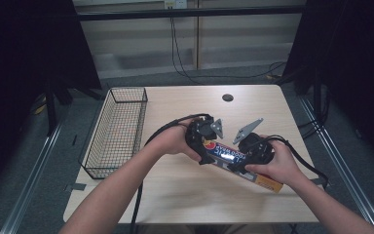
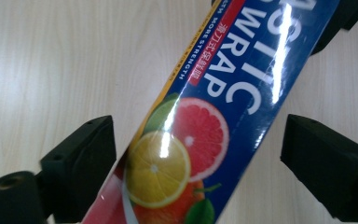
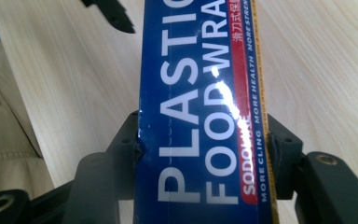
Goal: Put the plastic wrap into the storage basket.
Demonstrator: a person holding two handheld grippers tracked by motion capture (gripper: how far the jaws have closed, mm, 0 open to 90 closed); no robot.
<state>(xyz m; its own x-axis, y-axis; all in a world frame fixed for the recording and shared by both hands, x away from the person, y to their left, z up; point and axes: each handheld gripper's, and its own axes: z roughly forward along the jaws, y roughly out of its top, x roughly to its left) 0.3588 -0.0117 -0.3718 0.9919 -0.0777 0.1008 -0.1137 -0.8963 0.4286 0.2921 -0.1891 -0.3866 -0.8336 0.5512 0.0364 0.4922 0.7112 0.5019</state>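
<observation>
Item: plastic food wrap box (image 1: 238, 165), long, blue, citrus print at one end, held just above the wooden table (image 1: 175, 195) near its right front. My right gripper (image 3: 200, 140) is clamped across its width, jaws pressing both long edges. My left gripper (image 2: 196, 154) straddles the fruit end, jaws apart, not touching. Wire basket (image 1: 117, 131) stands at table's left edge. Step, I judge: handover. Next: close left, then release right.

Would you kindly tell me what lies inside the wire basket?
Through the mesh of the wire basket nothing is visible inside. The contents of the plastic wrap box are covered.
</observation>
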